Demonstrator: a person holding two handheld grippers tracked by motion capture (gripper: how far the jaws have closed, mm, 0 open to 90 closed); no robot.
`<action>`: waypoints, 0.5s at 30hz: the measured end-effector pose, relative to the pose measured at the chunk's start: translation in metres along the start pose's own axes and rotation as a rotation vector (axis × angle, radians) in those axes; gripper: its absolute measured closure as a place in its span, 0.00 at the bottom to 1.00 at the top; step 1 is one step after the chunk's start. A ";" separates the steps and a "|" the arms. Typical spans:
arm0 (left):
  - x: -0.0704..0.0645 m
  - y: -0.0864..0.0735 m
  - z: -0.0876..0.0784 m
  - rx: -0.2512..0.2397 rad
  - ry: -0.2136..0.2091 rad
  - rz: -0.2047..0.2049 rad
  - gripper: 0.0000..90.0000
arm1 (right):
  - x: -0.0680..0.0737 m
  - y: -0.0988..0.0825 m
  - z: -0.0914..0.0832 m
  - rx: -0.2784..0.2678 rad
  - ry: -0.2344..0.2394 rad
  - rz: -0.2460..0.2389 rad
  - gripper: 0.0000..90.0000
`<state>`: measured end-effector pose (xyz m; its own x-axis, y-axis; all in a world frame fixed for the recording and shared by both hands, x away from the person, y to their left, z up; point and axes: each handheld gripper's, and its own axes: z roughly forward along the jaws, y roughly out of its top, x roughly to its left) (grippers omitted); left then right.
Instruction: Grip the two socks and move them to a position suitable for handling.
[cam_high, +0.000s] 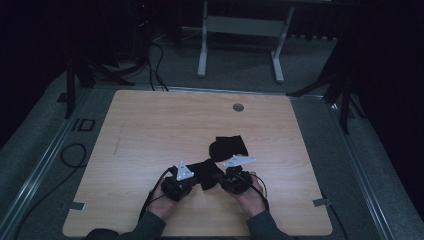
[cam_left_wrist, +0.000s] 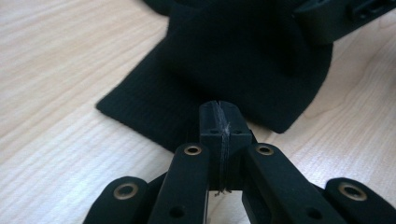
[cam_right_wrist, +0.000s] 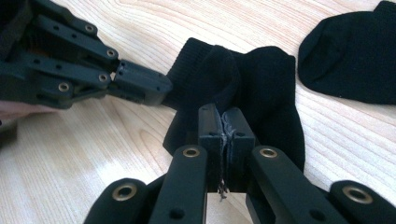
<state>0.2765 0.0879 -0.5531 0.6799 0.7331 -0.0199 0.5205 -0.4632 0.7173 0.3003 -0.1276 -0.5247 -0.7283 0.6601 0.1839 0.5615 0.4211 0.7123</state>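
Two black socks are lying on the wooden table (cam_high: 150, 125), and both grippers are working on the nearer one. That near sock (cam_high: 206, 172) is sitting between the two grippers toward the person's edge of the table, just in front of the hands. The far sock (cam_high: 228, 147) is resting a little beyond it, toward the middle of the table, and from the high view I cannot tell whether the two are touching.

The left gripper (cam_high: 181, 181) is coming in from the sock's left side. Its jaws are standing fully closed, pad against pad, and in its own view they are pinching the sock's (cam_left_wrist: 224, 65) near edge, with the fabric spreading out flat past the tips (cam_left_wrist: 219, 114). The right gripper's body is crossing the top corner of that view.

The right gripper (cam_high: 235, 180) is holding the sock's other side. Its jaws are pressed together on a raised fold of the sock (cam_right_wrist: 243, 88), which is bunching up just above the tips (cam_right_wrist: 226, 123). Off to the side in that view the left gripper (cam_right_wrist: 140, 84) is meeting the sock's ribbed cuff, and the far sock (cam_right_wrist: 350, 60) is lying apart on bare wood.
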 end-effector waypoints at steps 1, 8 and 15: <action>0.000 0.000 0.001 0.006 0.002 0.000 1.00 | 0.000 0.000 0.000 0.001 -0.001 0.000 0.98; 0.005 -0.003 0.004 0.029 0.024 -0.029 1.00 | -0.001 0.001 -0.004 -0.010 -0.002 -0.002 0.98; 0.011 -0.004 0.004 0.037 0.041 -0.064 1.00 | -0.002 0.004 -0.014 -0.029 -0.009 -0.001 0.98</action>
<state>0.2840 0.0965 -0.5587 0.6231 0.7813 -0.0359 0.5816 -0.4322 0.6891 0.2986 -0.1359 -0.5133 -0.7250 0.6656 0.1771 0.5492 0.4035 0.7319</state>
